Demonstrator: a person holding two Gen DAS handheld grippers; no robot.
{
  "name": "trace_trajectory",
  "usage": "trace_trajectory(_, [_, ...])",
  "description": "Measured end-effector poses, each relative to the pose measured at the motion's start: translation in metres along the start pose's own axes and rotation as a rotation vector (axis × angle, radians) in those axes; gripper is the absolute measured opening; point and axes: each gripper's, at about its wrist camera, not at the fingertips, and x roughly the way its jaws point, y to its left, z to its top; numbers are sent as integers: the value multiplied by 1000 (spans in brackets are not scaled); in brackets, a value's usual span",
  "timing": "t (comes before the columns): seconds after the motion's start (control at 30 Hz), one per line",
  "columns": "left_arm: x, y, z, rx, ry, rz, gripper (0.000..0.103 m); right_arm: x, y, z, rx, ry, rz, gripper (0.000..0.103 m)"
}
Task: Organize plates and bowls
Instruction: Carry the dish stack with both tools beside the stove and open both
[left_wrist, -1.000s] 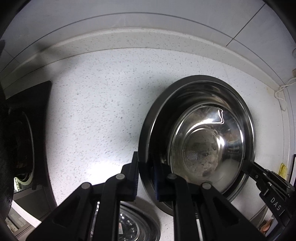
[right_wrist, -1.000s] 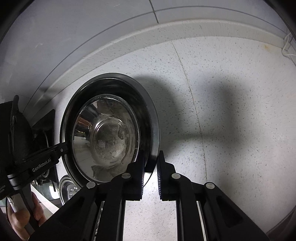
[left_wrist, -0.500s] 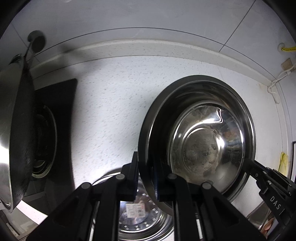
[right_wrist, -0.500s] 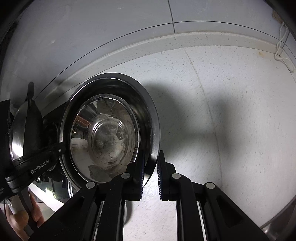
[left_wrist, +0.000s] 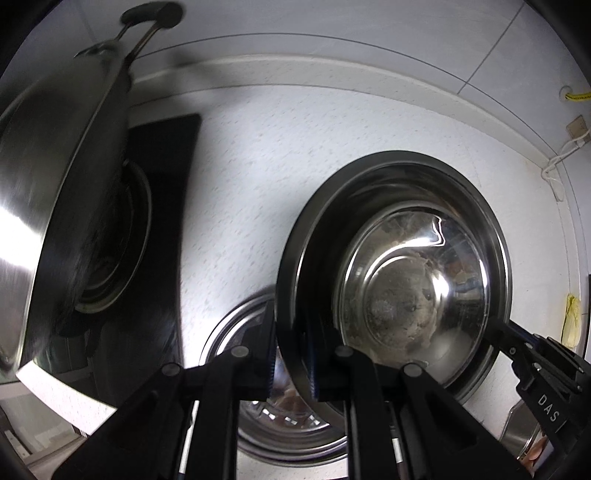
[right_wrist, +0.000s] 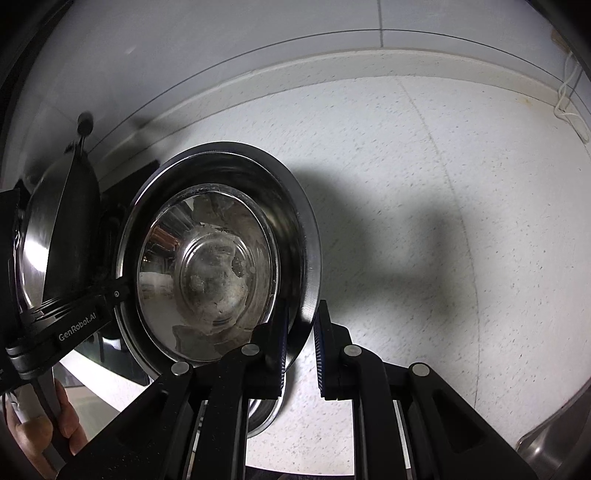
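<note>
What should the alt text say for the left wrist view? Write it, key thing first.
Left gripper clamps the near rim of a steel bowl held above a speckled white counter, while the right gripper grips the opposite rim. Another steel bowl sits below, and a wok on a black stove fills the left.

The speckled white countertop (left_wrist: 314, 155) bears a steel bowl (left_wrist: 258, 435) (beside the black hob (left_wrist: 162, 155)).
</note>
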Motion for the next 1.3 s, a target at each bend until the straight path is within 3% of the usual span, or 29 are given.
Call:
trace_trajectory(0.33, [-3,29,-42,-102,-6,31,13,2,25,-28,-101,32,17,12])
trace_trajectory(0.73, [21,61,-90,-195,53,72,13,44,56,-57,-194,105,16,12])
trace_trajectory(1.3, [39,69,-94,-143,73,46,13,68,73,-65,-172,111,-44,13])
